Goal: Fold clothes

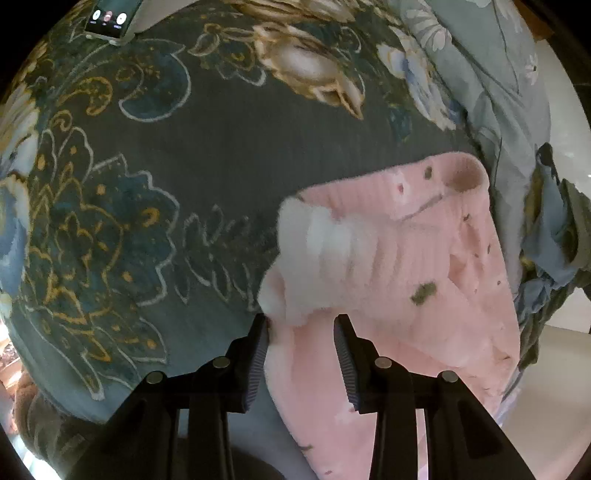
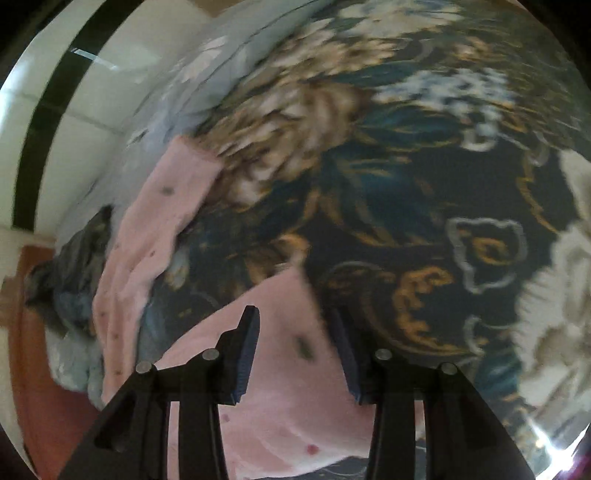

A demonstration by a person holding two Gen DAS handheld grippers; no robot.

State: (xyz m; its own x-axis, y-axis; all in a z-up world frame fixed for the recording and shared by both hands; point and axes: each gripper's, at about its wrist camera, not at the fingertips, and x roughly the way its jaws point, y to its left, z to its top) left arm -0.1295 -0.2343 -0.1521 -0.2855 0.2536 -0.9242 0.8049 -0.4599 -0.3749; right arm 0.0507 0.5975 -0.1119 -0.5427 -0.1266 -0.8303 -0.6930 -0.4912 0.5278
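Your left gripper points down at the pink garment, which lies on the dark floral blanket. Its jaws stand partly apart with pink cloth and a white fuzzy cuff between them; you cannot tell whether the pads press it. A phone sits far off. Your right gripper also hangs partly open over pink cloth; grip unclear in the blur.

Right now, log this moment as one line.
stage: folding | left gripper: open over pink garment | right gripper: open over it | surface: floral blanket
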